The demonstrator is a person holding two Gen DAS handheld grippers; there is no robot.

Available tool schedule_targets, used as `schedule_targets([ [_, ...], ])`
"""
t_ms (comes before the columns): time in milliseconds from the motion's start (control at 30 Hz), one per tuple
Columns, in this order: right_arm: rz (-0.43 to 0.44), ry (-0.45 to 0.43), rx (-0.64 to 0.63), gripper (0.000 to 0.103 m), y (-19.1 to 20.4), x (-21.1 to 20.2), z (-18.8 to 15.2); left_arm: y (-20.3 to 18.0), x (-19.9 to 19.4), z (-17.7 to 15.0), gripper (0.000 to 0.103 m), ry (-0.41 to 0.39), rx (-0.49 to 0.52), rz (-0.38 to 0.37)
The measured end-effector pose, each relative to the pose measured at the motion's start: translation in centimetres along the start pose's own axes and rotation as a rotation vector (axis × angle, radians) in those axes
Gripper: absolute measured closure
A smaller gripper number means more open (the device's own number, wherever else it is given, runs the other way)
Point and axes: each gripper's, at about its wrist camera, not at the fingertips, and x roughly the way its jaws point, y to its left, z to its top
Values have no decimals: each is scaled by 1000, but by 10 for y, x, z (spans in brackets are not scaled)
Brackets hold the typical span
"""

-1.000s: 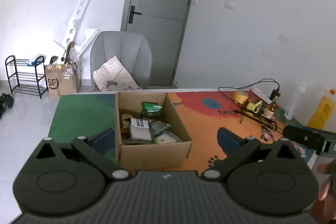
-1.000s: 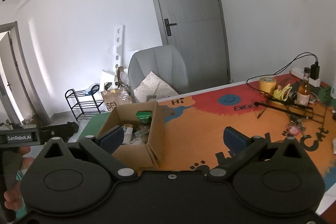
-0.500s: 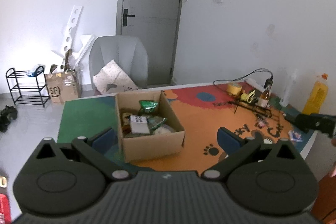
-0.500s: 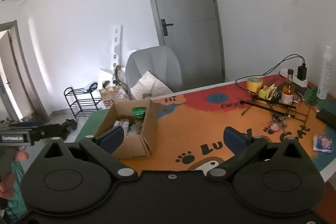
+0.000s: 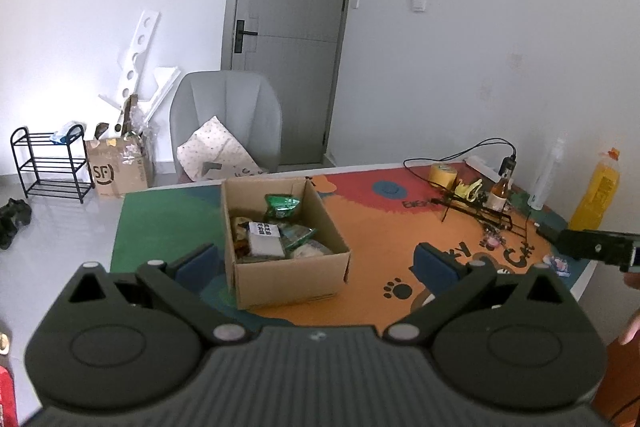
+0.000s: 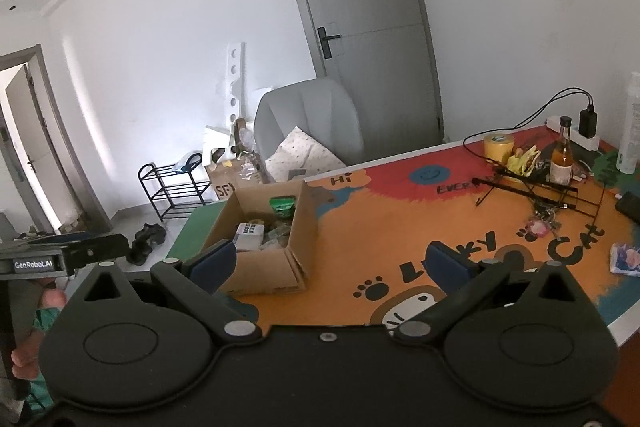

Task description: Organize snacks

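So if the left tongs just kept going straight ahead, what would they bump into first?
Most likely the cardboard box of snacks: it sits right between the open left tongs, just ahead. Depth is hard to judge, so they might pass over its rim.

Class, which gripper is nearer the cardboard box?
Left. The left gripper is open, straddling the cardboard box in its view. The right gripper, also open, sits off to the box's right.

Both grippers pulled back from cardboard box (image 5: pixel 280 239); more of table (image 6: pixel 400 239) visible.

Colourful table (image 5: pixel 372 227) — cardboard box (image 5: pixel 288 275), clutter (image 6: pixel 532 167)
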Motion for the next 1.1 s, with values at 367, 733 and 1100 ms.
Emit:
schedule_targets([
  [367,-1,16,-5,0,2,2,-1,1,-2,-2,0,3,-1,-1],
  [733,-2,18,-5,0,2,2,-2,-2,0,-3,0,10,9,-8],
  [1100,-2,21,-6,0,2,2,-2,-3,0,-4,0,11,10,-10],
])
